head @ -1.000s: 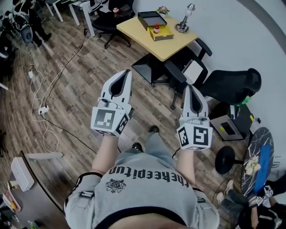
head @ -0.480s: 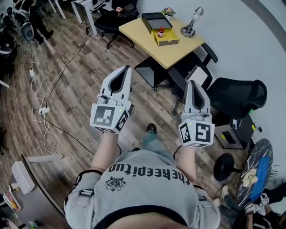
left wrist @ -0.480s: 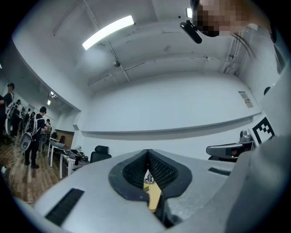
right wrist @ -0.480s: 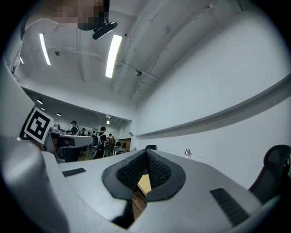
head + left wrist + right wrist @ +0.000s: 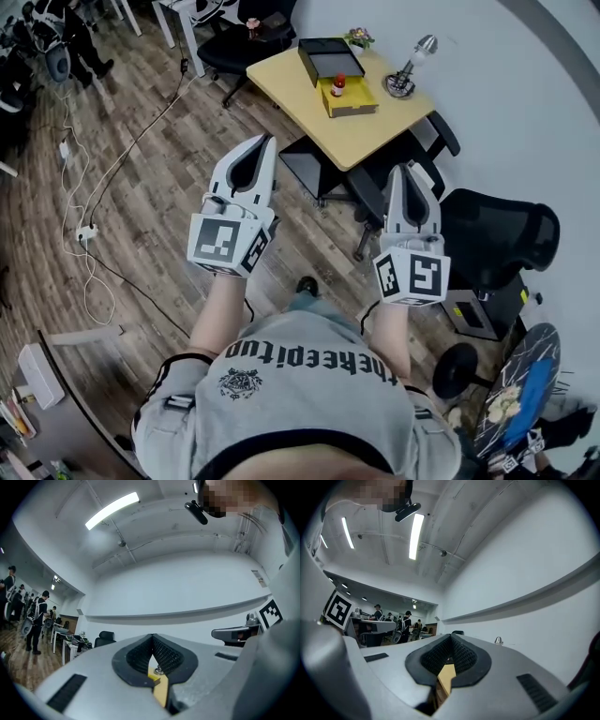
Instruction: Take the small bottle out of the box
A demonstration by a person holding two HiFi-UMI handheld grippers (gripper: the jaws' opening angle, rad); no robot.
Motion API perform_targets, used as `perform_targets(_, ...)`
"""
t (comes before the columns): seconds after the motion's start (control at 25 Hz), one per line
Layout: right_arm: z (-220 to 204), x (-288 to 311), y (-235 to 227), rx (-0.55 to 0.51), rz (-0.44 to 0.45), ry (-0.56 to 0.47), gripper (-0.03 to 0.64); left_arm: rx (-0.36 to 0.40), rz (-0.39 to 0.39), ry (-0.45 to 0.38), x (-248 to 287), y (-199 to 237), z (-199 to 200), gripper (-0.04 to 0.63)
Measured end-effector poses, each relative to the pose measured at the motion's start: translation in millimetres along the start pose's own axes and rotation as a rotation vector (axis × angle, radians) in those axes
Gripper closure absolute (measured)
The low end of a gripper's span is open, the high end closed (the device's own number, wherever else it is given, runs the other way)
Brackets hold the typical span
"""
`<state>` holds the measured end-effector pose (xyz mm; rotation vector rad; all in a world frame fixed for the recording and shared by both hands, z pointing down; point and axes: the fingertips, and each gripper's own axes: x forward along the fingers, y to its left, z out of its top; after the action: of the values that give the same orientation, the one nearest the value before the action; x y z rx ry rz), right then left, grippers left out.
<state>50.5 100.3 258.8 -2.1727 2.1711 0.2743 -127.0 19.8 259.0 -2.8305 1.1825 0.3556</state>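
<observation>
A small bottle with a red cap (image 5: 338, 86) stands in an open yellow box (image 5: 351, 98) on the yellow table (image 5: 292, 81), far ahead in the head view. A black tray-like box (image 5: 330, 58) lies just behind it. My left gripper (image 5: 266, 141) and right gripper (image 5: 409, 169) are held out side by side over the wood floor, well short of the table. Both are shut with nothing between them. In the left gripper view the pads of the left gripper (image 5: 152, 638) meet, and a strip of table shows below them. The right gripper (image 5: 450, 637) looks the same in its own view.
A silver lamp (image 5: 410, 67) stands at the table's right end. Black office chairs (image 5: 497, 227) and a stool sit around and under the table. Cables (image 5: 89, 230) trail over the floor at left. People stand by white desks in the far left corner.
The table with its boxes has drawn closer and shifted right and down in the head view, as both grippers move forward together. Both jaws stay shut.
</observation>
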Motion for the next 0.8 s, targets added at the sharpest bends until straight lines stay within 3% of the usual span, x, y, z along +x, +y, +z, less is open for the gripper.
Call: perform_targets(0.8,-27,89,-81,0.01,0.067,-0.014,0.615,0.017,0.041,-0.019,114,-5,-28,0.592)
